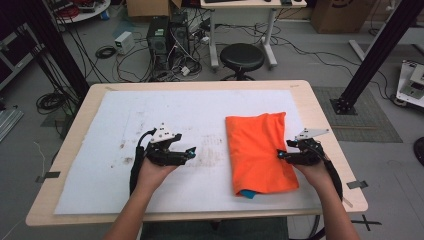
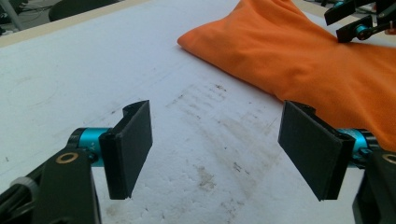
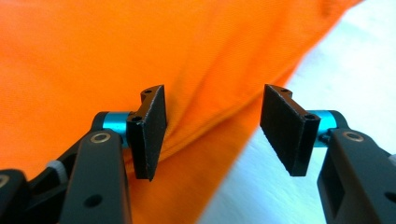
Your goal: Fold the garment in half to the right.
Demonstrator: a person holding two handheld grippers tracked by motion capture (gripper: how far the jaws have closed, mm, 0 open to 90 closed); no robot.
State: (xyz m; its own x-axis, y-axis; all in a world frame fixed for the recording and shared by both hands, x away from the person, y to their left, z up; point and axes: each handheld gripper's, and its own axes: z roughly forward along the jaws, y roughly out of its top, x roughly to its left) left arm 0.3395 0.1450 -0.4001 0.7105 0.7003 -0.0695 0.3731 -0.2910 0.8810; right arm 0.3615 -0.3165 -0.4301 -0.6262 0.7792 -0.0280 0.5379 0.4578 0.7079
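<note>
Both grippers gape — right gripper at the orange cloth's edge.

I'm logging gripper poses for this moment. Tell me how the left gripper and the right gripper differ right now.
The left gripper hangs over the bare, stained white table cover, apart from the orange cloth; the right gripper sits at that cloth's right edge, its jaws straddling a fold. The left gripper points rightward, the right gripper leftward, so they face each other. Both are open, hold nothing, and have black jaws.
</note>
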